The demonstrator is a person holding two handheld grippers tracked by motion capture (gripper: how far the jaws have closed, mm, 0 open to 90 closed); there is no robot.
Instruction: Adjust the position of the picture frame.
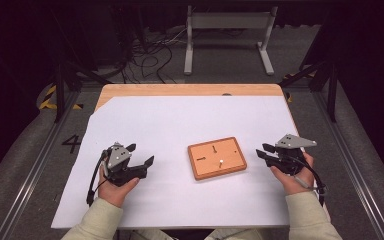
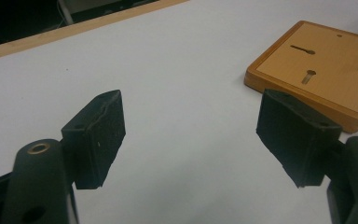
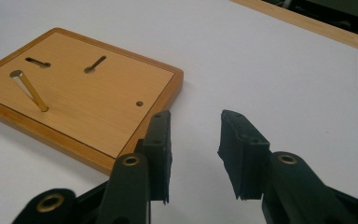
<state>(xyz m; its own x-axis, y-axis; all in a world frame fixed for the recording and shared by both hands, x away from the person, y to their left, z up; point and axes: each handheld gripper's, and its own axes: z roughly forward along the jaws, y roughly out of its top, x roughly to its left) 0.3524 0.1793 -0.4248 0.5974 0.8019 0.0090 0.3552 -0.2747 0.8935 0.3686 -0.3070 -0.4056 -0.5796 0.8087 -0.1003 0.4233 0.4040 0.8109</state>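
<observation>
While both grippers rest on the desk (image 1: pixel 180 115) in the high view, left gripper (image 1: pixel 141 155) and right gripper (image 1: pixel 263 152) flank the board (image 1: pixel 217 157), neither touching it: judged a pre-reach step, next move an approach to the upright pin (image 1: pixel 221 162). Left gripper view: jaws wide, empty; board (image 2: pixel 326 70) ahead, right. Right gripper view: jaws narrowly parted, empty; board (image 3: pixel 81 93) just ahead-left, pin (image 3: pixel 29 89) standing.
</observation>
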